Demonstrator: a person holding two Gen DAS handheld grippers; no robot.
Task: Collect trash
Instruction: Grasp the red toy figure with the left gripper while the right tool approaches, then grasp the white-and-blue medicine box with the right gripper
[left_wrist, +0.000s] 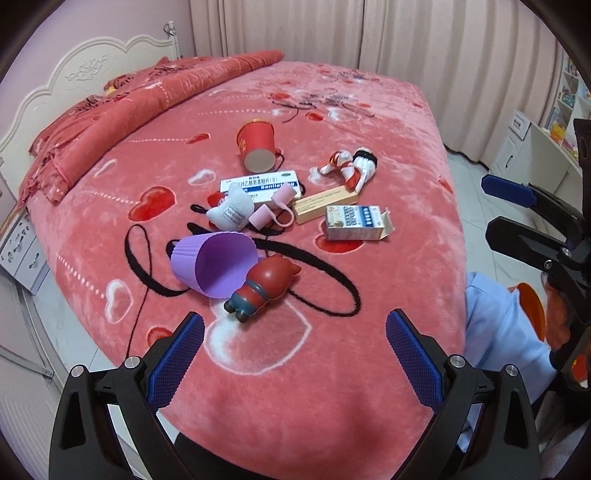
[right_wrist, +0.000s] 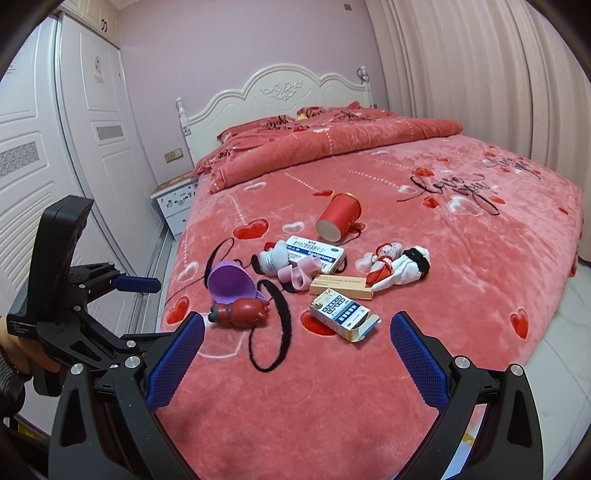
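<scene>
Left tool (left_wrist: 294, 349) spread wide, empty, above bed's (left_wrist: 332, 387) near edge; right tool (right_wrist: 297, 350) likewise wide, empty; trash clustered mid-bed: purple cup (left_wrist: 214, 264) on its side touching red toy figure (left_wrist: 264, 288); opened blue-white box (right_wrist: 341, 314) just beside tan box (right_wrist: 341, 286); red cup (right_wrist: 340, 216) tipped over behind.

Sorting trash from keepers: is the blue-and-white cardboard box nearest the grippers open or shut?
Open: the blue-and-white cardboard box lies with its end flap folded out.

Plush, fuzzy cloth blanket (left_wrist: 332, 369); glossy plastic pig toy (left_wrist: 264, 290); matt cardboard medicine boxes (left_wrist: 354, 222).
</scene>
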